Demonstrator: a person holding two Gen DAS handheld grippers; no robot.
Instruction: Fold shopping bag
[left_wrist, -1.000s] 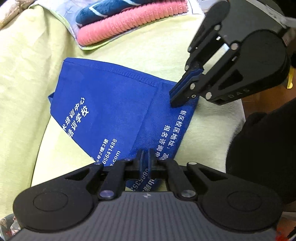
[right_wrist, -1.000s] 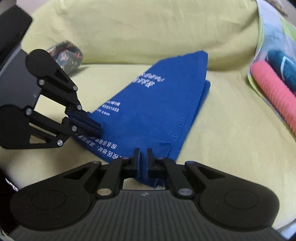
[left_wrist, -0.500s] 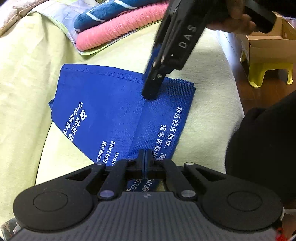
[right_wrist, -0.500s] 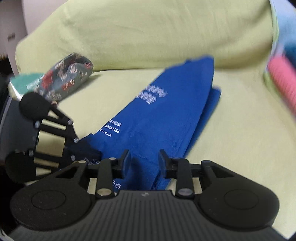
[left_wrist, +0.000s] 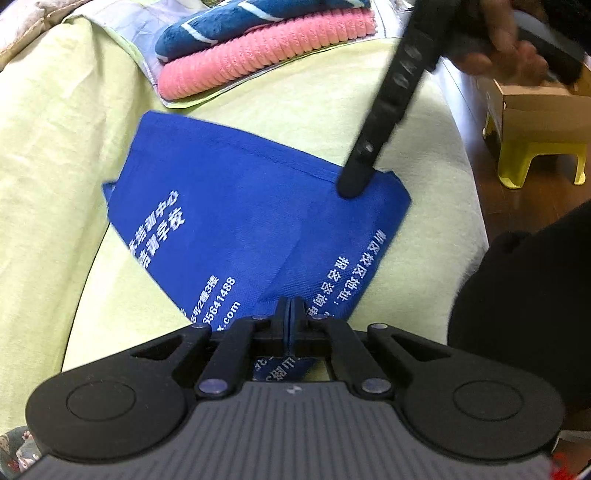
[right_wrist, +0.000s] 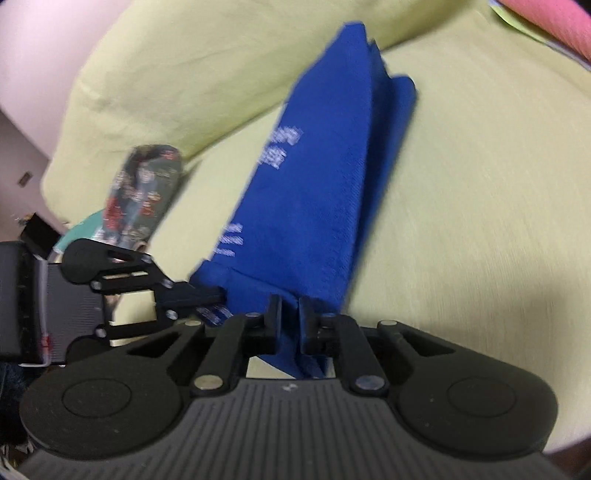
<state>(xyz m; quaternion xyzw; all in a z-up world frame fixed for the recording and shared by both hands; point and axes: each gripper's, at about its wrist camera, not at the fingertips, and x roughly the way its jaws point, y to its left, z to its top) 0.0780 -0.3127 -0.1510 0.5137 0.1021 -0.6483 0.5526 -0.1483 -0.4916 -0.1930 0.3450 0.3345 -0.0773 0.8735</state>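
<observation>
A blue shopping bag with white print lies folded on a yellow-green sofa cushion. My left gripper is shut on the bag's near edge. In the right wrist view it comes in from the left and pinches the same edge. My right gripper has a fold of the bag between its fingers, and its jaws are closing on that fabric. In the left wrist view the right gripper shows edge-on, its tip on the bag's far right hem.
A pink towel and a blue towel are stacked at the back of the cushion. A patterned pouch lies left of the bag. A cardboard box sits on a yellow stool beyond the sofa's right edge.
My right gripper let go of the bag's right corner, opened, rolled onto its edge, moved along the far hem and closed on fabric again. The left gripper kept still, shut on the near edge.
</observation>
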